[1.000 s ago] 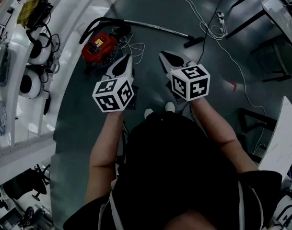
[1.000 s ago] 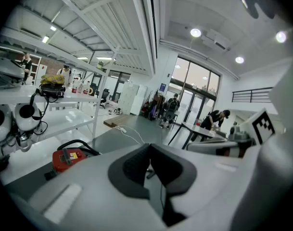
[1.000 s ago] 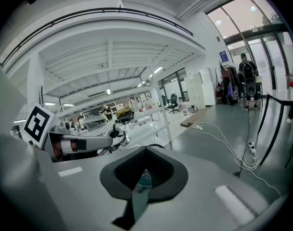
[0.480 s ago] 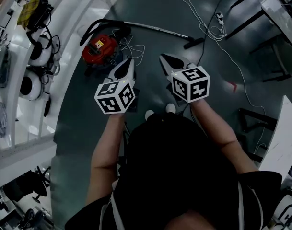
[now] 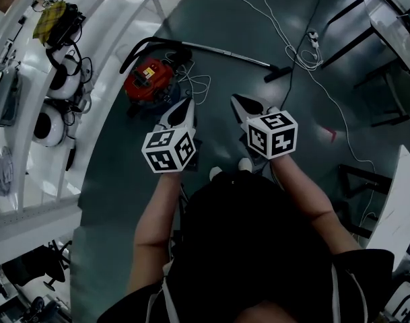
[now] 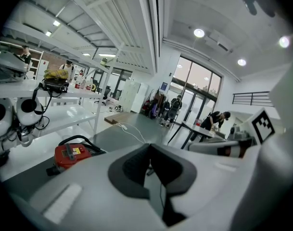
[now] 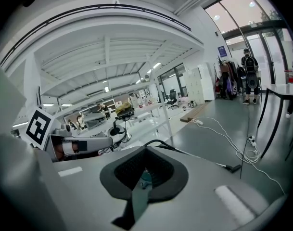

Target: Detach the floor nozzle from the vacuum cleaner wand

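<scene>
The red vacuum cleaner point(image 5: 149, 78) lies on the grey floor, its black hose point(image 5: 141, 46) looping to a silver wand point(image 5: 225, 52). The wand ends in the black floor nozzle point(image 5: 277, 73). My left gripper point(image 5: 185, 106) hovers shut and empty just right of the red body. My right gripper point(image 5: 239, 102) is shut and empty too, short of the nozzle. In the left gripper view the vacuum cleaner point(image 6: 70, 153) shows low at left beyond the left gripper point(image 6: 151, 165). In the right gripper view the wand point(image 7: 199, 158) and nozzle point(image 7: 234, 168) lie ahead of the right gripper point(image 7: 144, 177).
White benches point(image 5: 29, 160) with headsets point(image 5: 64, 79) run along the left. White cables point(image 5: 305, 52) and a power strip trail over the floor near the nozzle. Black table legs point(image 5: 386, 113) stand at right, a white panel point(image 5: 400, 207) lower right. People stand far off by the windows.
The left gripper has edged a little right and lower in the head view. The whole view has shifted slightly downward. Both grippers stay shut.
</scene>
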`<state>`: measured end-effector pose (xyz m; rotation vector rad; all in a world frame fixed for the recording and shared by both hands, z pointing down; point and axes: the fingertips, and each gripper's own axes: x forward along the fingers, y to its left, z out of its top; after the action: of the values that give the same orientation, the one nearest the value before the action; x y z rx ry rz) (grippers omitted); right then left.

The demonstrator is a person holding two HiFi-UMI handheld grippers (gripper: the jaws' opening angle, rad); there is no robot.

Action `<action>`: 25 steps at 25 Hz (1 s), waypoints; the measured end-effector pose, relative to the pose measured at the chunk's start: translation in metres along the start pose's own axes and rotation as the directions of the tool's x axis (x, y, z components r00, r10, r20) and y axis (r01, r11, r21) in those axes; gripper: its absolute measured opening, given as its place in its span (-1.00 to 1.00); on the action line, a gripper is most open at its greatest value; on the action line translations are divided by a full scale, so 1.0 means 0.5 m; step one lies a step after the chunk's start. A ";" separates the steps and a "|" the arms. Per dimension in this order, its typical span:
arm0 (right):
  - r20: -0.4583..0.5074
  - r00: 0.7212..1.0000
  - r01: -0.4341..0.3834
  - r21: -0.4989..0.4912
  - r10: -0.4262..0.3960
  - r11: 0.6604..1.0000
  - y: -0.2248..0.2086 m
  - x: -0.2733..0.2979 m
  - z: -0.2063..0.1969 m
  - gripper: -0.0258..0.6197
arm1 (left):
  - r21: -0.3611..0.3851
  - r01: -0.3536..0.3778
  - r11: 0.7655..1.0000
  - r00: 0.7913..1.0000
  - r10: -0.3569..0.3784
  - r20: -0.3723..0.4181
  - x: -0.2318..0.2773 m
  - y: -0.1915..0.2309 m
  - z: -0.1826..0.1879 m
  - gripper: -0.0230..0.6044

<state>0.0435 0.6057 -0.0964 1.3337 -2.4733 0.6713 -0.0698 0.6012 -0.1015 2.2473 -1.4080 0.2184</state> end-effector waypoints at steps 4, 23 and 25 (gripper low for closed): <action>0.007 1.000 -0.007 0.027 0.007 1.000 0.019 0.016 0.003 -0.93 | 0.001 -0.002 1.000 1.000 0.002 0.002 -0.009 0.020 0.001 -0.90; -0.017 1.000 -0.025 0.044 0.026 0.999 -0.034 0.136 0.033 -0.93 | 0.012 -0.017 1.000 0.999 0.017 -0.035 0.101 0.081 0.026 -0.90; -0.016 1.000 -0.026 0.033 0.027 0.999 -0.067 0.151 0.050 -0.93 | 0.014 -0.018 1.000 0.999 0.019 -0.039 0.138 0.075 0.039 -0.90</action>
<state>0.0299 0.5226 -0.0765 1.3038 -2.4814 0.7286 -0.0733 0.5231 -0.0810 2.2296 -1.4110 0.2777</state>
